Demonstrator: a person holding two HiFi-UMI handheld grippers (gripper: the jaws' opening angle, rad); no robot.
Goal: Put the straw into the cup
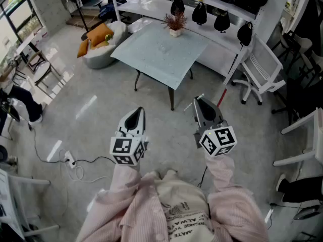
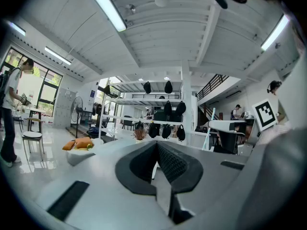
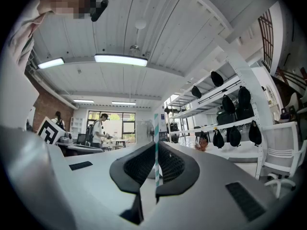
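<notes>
My right gripper point(image 1: 198, 101) is shut on a thin straw with teal and white stripes point(image 3: 156, 128), which stands upright between the pads point(image 3: 169, 163) in the right gripper view point(image 3: 156, 146). From the head view the straw point(image 1: 189, 105) shows as a short white stick across the gripper's tip. My left gripper point(image 1: 139, 111) hangs beside it, shut, with nothing between its jaws point(image 2: 157, 146). Both are held over the grey floor, well short of the pale glass table point(image 1: 151, 59). I cannot make out a cup in any view.
A small potted plant point(image 1: 175, 23) stands at the table's far edge. White shelving with black bags point(image 1: 222, 20) runs behind it, a white chair point(image 1: 262, 67) is at the right, and a beanbag with orange cushions point(image 1: 98, 44) at the left. A cable point(image 1: 75, 163) lies on the floor.
</notes>
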